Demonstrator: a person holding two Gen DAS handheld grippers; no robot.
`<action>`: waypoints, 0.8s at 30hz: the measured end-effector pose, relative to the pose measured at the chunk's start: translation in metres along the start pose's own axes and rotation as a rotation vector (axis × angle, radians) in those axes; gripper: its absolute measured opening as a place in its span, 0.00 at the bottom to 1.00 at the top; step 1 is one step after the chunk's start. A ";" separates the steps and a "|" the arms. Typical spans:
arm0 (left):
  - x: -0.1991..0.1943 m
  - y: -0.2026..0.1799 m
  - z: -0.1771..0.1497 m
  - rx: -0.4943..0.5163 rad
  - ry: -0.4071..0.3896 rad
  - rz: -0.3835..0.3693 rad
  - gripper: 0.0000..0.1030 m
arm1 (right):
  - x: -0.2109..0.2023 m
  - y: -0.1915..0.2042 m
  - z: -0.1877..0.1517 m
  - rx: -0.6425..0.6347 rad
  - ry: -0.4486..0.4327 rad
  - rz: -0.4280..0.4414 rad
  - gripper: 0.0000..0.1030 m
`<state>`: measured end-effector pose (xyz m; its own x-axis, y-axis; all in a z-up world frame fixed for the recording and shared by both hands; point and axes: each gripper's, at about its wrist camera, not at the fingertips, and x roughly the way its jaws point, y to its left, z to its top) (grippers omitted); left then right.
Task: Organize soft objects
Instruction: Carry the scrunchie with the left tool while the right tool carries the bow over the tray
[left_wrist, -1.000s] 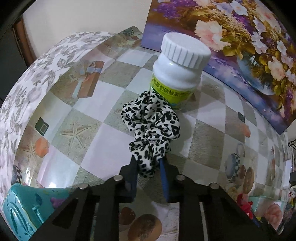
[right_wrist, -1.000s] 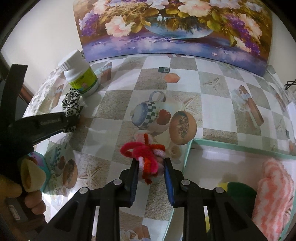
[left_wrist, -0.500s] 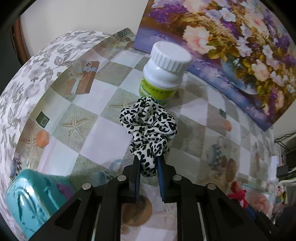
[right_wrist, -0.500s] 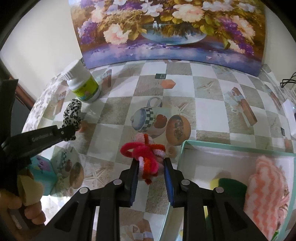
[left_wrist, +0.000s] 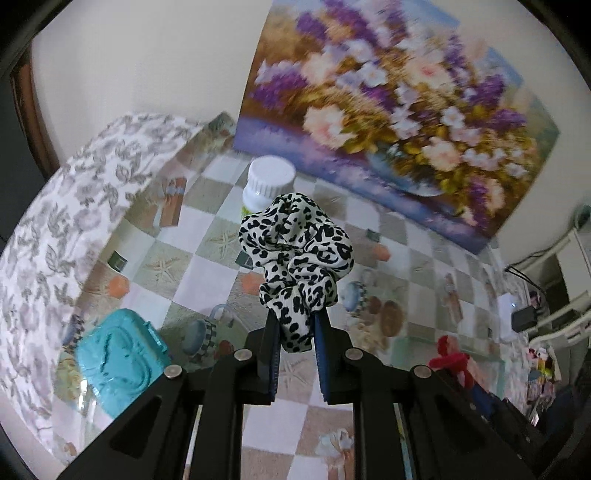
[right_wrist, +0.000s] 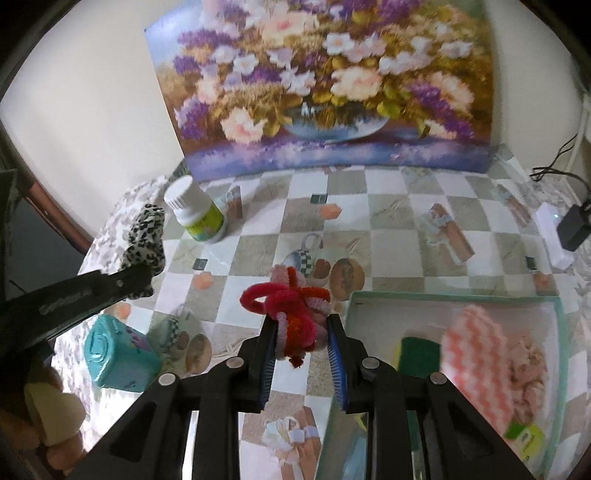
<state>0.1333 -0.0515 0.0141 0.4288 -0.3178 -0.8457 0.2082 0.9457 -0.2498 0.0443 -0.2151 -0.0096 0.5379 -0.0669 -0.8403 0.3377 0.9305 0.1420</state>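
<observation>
Above the checkered tablecloth, left gripper closed on leopard-print scrunchie, held in air in front of white pill bottle. Right gripper pinching red-pink pipe-cleaner bundle, raised just beside teal-rimmed box with striped cloth and green sponge inside.

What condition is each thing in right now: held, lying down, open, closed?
Leopard-print scrunchie: held in the air, pinched by the left gripper.
Red and pink pipe-cleaner bundle: held in the right gripper.
White bottle: upright, cap on.
Teal box: on the table, closed.
Tray: open, holding a pink-striped cloth and a green sponge.
</observation>
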 end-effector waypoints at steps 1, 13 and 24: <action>-0.007 -0.002 -0.001 0.009 -0.012 0.000 0.17 | -0.006 -0.001 -0.001 0.003 -0.007 -0.005 0.27; -0.076 -0.032 -0.025 0.094 -0.121 -0.043 0.17 | -0.068 -0.019 -0.017 0.042 -0.089 -0.064 0.27; -0.094 -0.062 -0.066 0.179 -0.126 -0.074 0.17 | -0.104 -0.041 -0.041 0.087 -0.124 -0.111 0.27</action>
<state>0.0225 -0.0755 0.0779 0.5106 -0.4027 -0.7597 0.3911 0.8956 -0.2120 -0.0572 -0.2315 0.0507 0.5828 -0.2168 -0.7832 0.4634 0.8804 0.1012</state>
